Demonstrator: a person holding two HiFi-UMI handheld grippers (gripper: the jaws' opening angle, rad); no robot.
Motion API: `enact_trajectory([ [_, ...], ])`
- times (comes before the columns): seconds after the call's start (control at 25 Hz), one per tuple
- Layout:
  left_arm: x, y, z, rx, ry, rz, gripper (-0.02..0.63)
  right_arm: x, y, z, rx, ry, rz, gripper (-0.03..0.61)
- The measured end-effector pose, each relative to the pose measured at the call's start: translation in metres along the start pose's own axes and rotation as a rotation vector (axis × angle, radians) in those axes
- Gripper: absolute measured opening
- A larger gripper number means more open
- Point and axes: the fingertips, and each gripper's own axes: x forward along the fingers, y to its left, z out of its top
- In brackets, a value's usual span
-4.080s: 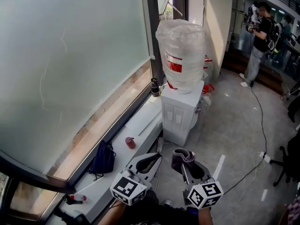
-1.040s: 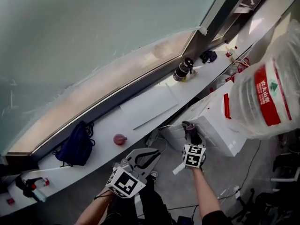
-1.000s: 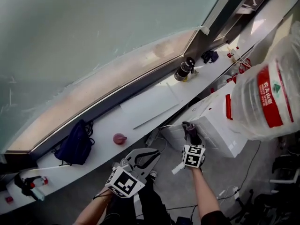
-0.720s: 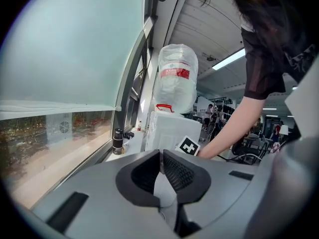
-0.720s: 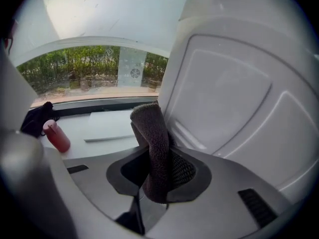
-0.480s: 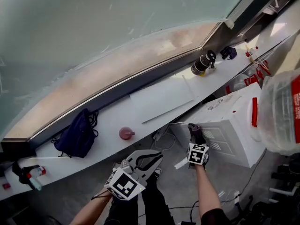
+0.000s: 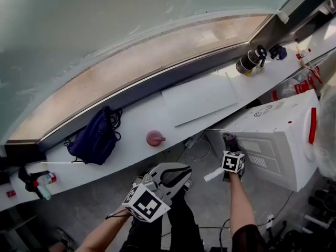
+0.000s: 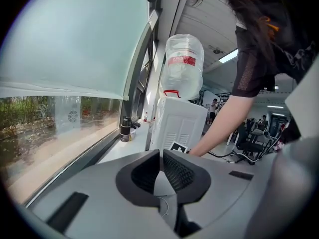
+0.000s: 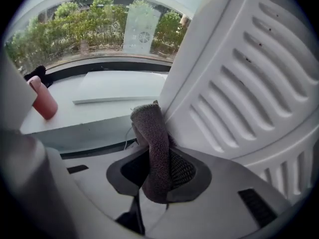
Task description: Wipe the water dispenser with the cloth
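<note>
One cloth [image 9: 152,133], clamped in the fingers of the right gripper [image 9: 159,158], presses on the water dispenser [image 7: 278,140] at 3 o'clock for wiping; the left gripper [image 8: 161,156] hangs at 6 o'clock, fingers closed and empty.

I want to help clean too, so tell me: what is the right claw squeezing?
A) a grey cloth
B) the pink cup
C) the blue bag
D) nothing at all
A: the right gripper view shows the right claw shut on the grey cloth, which sticks up against the slatted side of the white water dispenser.
</note>
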Motion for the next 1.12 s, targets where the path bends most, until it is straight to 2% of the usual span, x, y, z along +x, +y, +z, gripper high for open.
enact_trajectory([
  [0.16,-0.005,-0.004,-0.007,0.029,0.042,-0.003,0.031,-0.014,0.007,0.014,0.025,-0.09,0.039,0.101],
  [0.28,-0.007,-0.012,0.0,0.047,0.062,-0.014,0.031,-0.054,0.009,0.024,0.05,-0.173,0.102,0.1],
  [0.48,-0.007,-0.023,0.024,0.079,0.067,-0.058,0.031,-0.133,-0.007,0.042,0.147,-0.274,0.165,0.1],
  [0.68,0.001,-0.04,0.063,0.141,0.056,-0.145,0.031,-0.22,-0.037,0.053,0.247,-0.34,0.205,0.1],
  [0.92,0.012,-0.06,0.108,0.208,0.027,-0.254,0.031,-0.322,-0.081,0.072,0.29,-0.436,0.187,0.1],
  [1.12,0.021,-0.071,0.134,0.226,-0.005,-0.312,0.031,-0.39,-0.134,0.086,0.313,-0.523,0.078,0.1],
])
